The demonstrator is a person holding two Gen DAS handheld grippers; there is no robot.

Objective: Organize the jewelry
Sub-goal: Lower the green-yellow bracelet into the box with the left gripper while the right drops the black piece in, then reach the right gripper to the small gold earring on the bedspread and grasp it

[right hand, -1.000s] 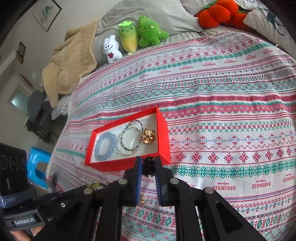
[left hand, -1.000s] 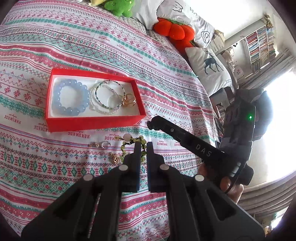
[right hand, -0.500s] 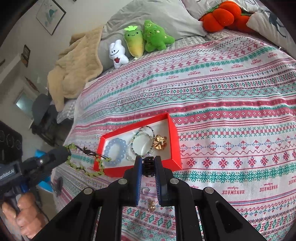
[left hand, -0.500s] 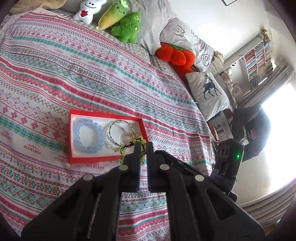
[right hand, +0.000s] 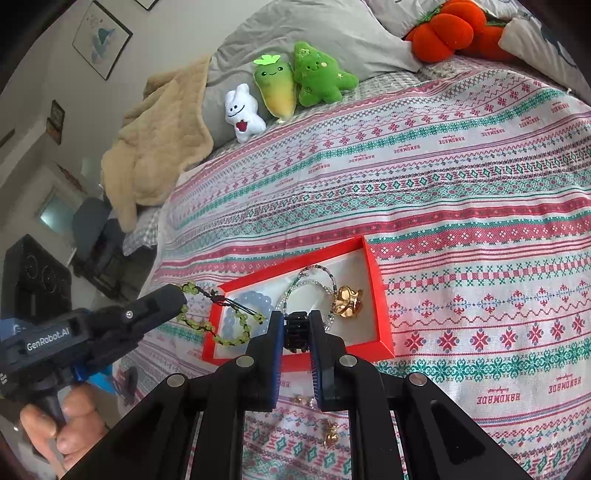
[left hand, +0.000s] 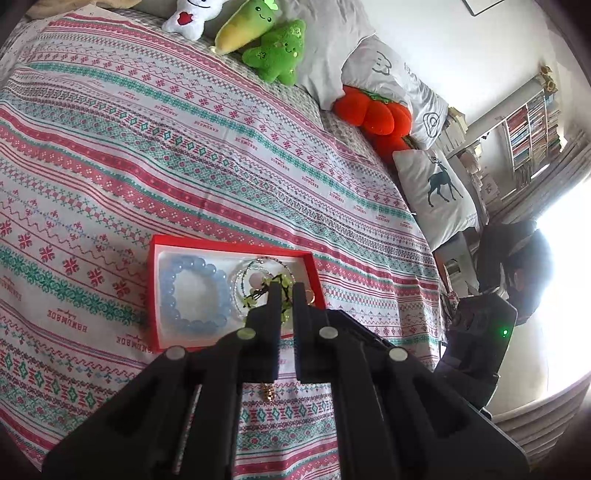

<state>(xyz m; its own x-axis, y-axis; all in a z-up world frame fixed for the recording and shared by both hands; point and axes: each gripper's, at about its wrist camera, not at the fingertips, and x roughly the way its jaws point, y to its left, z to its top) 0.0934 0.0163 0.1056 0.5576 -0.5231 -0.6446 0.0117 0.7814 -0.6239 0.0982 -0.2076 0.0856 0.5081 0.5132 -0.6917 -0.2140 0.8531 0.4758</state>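
Observation:
A red jewelry box (left hand: 236, 242) (right hand: 376, 273) lies on the patterned bedspread. It holds a blue bead bracelet (left hand: 192, 291) (right hand: 236, 306), thin beaded bracelets (right hand: 314, 284) and a gold piece (right hand: 348, 301). My left gripper (left hand: 285, 291) (right hand: 183, 301) is shut on a green bead bracelet (left hand: 282, 282) (right hand: 229, 332), which dangles in the air above the box's left end. My right gripper (right hand: 296, 321) is shut on a small black hair claw (right hand: 295, 332), in front of the box's near wall. Small gold pieces (right hand: 330, 435) (left hand: 269, 393) lie on the bedspread near the box.
Plush toys (right hand: 291, 85) (left hand: 258, 40), grey pillows (right hand: 314, 33) and an orange plush (left hand: 373, 114) line the head of the bed. A tan blanket (right hand: 155, 147) lies at the far left corner. A bookshelf (left hand: 532, 125) stands beyond the bed.
My left gripper has lifted the green bracelet off the bedspread and carried it up over the red box. My right gripper has stayed shut on the black claw.

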